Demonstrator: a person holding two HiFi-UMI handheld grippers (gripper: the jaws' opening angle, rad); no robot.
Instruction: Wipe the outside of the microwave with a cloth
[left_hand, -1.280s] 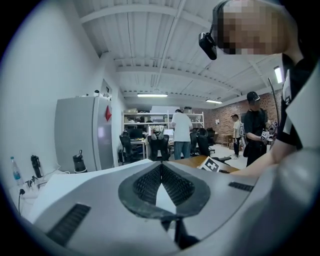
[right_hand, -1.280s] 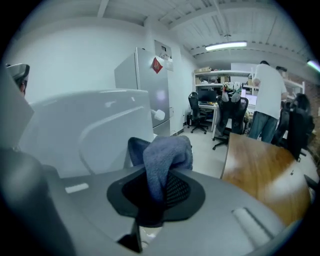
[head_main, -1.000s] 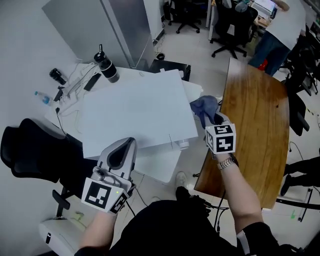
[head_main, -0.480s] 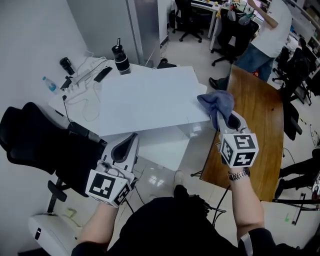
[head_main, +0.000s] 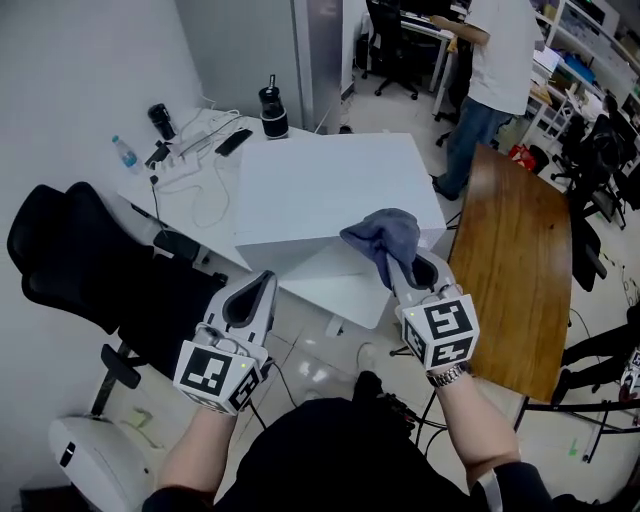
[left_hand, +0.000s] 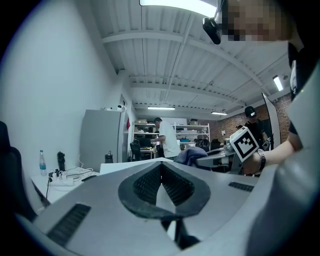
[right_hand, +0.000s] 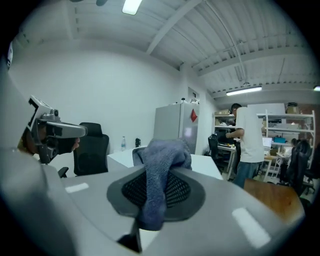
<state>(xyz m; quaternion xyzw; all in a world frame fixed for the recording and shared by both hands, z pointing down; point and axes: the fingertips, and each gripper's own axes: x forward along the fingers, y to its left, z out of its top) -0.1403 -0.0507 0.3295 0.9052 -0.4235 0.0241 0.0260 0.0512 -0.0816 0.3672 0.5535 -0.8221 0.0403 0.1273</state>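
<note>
Here the right hand-held gripper (head_main: 398, 268) pinches the cloth (head_main: 385, 232), seemingly touching the microwave (head_main: 320, 185).

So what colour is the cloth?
The cloth is greyish blue, seen best in the right gripper view.

Nubby cloth (head_main: 385, 235), smooth matt microwave (head_main: 330, 185), glossy wooden table (head_main: 515, 260)
</note>
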